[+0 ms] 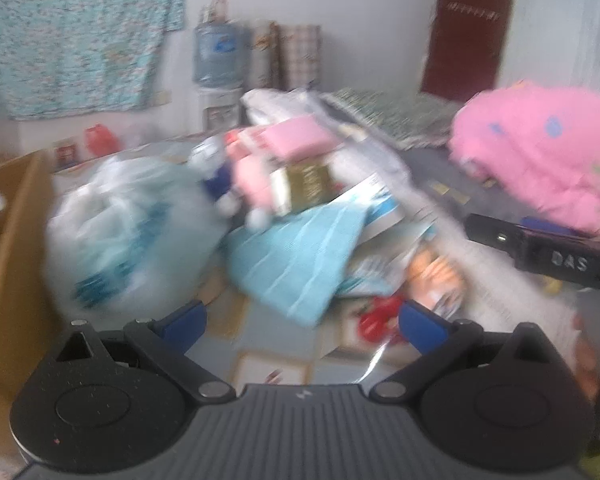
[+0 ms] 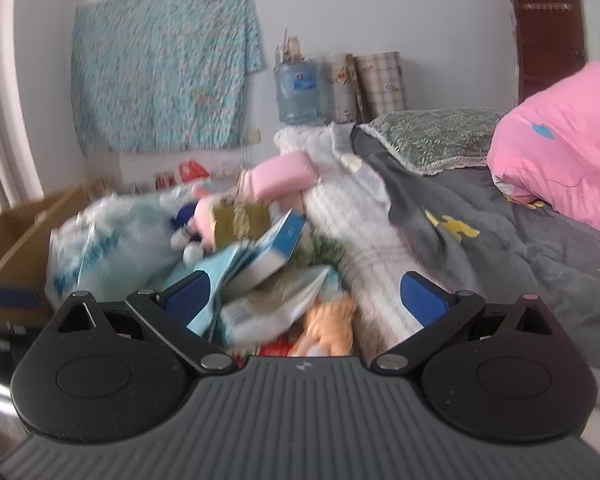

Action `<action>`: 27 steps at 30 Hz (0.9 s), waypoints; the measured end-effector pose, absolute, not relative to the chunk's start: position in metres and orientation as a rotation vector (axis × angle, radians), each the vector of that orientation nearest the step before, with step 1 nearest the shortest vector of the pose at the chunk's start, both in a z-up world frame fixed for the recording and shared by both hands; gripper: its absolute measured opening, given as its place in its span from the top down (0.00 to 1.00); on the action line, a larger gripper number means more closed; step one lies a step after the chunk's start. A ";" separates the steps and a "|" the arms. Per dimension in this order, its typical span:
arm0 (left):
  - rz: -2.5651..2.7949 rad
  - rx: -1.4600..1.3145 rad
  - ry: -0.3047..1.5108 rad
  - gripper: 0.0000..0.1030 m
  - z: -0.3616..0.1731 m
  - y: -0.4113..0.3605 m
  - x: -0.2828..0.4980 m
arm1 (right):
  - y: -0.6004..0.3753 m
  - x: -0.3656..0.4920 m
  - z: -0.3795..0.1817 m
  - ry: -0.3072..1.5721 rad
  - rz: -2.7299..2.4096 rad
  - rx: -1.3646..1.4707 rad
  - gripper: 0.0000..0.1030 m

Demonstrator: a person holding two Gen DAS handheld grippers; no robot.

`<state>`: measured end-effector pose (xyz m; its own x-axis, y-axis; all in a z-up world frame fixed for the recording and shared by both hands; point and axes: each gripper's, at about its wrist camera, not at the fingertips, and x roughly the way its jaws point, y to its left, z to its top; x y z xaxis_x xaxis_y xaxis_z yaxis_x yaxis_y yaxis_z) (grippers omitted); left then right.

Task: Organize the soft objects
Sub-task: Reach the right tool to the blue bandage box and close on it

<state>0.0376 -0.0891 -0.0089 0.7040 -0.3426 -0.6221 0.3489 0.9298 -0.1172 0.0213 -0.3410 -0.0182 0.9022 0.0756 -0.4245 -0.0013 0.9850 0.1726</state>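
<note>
Soft objects: heap at frame centre — pale plastic bag point(image 1: 128, 232), blue cloth point(image 1: 296, 256), pink plush point(image 2: 276, 178), blurred. Left gripper point(image 1: 302, 318) and right gripper point(image 2: 308, 300): jaws wide, empty, before heap.

A heap of soft things lies on the bed, blurred in both views. At its left sits a bulging white plastic bag point(image 1: 128, 232) with blue print. Just right of it a light blue ribbed cloth point(image 1: 296, 256) spreads toward the near side — a pink plush toy point(image 1: 252, 180) lies behind it, farther back. Far right, well apart, a pink quilt point(image 1: 540, 160) is bunched up.
</note>
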 end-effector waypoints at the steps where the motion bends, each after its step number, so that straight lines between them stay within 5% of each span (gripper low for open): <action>1: -0.406 -0.004 0.677 0.00 -0.010 -0.092 0.042 | -0.348 0.028 -0.018 0.434 0.053 0.203 0.01; 6: -0.464 0.020 0.639 0.06 -0.013 -0.124 0.066 | -0.370 0.066 -0.017 0.443 0.118 0.324 0.03; 10: -0.532 0.034 0.610 0.16 -0.018 -0.149 0.085 | -0.374 0.101 -0.025 0.516 0.176 0.397 0.20; 15: -0.587 0.055 0.662 0.52 -0.030 -0.174 0.106 | -0.372 0.141 -0.042 0.620 0.236 0.498 0.47; 27: -0.592 0.064 0.731 0.56 -0.048 -0.176 0.119 | -0.368 0.176 -0.068 0.722 0.272 0.563 0.76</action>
<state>0.1193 -0.1756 -0.0477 0.5894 -0.4862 -0.6451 0.5295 0.8356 -0.1460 0.1764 -0.3676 -0.0675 0.7243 0.4204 -0.5465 -0.0438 0.8191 0.5720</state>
